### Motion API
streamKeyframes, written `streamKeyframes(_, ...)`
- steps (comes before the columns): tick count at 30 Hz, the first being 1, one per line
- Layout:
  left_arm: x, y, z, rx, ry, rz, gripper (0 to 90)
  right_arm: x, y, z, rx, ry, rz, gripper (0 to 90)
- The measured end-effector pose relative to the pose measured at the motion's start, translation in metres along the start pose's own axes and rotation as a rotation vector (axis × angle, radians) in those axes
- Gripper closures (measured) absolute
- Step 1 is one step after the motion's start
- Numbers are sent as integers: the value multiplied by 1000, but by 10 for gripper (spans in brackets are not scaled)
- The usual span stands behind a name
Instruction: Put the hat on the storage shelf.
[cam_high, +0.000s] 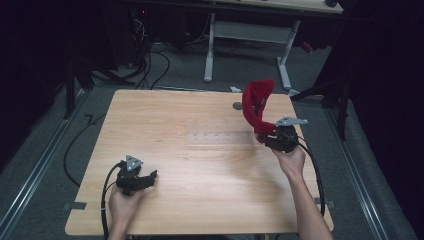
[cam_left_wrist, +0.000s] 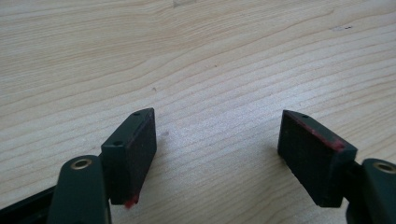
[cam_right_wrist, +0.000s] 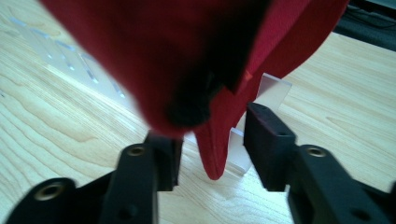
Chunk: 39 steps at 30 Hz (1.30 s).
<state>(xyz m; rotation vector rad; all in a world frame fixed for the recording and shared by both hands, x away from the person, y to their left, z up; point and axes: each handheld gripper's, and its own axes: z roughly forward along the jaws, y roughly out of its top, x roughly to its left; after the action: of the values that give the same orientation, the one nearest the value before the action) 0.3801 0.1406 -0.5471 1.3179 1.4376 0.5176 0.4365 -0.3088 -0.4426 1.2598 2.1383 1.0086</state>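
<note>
A red cap (cam_high: 257, 102) stands up over the table's back right part, its lower end at my right gripper (cam_high: 265, 140). In the right gripper view the red cap (cam_right_wrist: 163, 56) hangs close to the camera, and its brim tip dips between the jaws of my right gripper (cam_right_wrist: 212, 140). The jaws stand apart, and a gap shows between the right pad (cam_right_wrist: 266, 135) and the brim. A clear plastic piece (cam_right_wrist: 275, 91) stands just behind the cap. My left gripper (cam_high: 150, 176) lies at the front left of the wooden table (cam_high: 165, 120). That left gripper (cam_left_wrist: 217, 135) is open over bare wood.
A clear flat strip (cam_high: 220, 138) lies mid-table, and a small grey disc (cam_high: 237, 106) sits near the back edge. Beyond the table are a white desk frame (cam_high: 210, 50) and floor cables (cam_high: 155, 65). Dark surroundings flank both sides.
</note>
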Motion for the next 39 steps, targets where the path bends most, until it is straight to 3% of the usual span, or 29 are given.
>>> streamKeyframes(3, 0, 0, 0, 0, 0, 0, 282, 2, 1, -5, -7, 3, -2, 481)
streamKeyframes(15, 0, 0, 0, 0, -1, -2, 281, 3, 4, -23, -47, -10, -9, 411)
streamKeyframes(39, 1, 1, 0, 0, -4, -9, 281, 0, 5, -71, -141, -18, 31, 456)
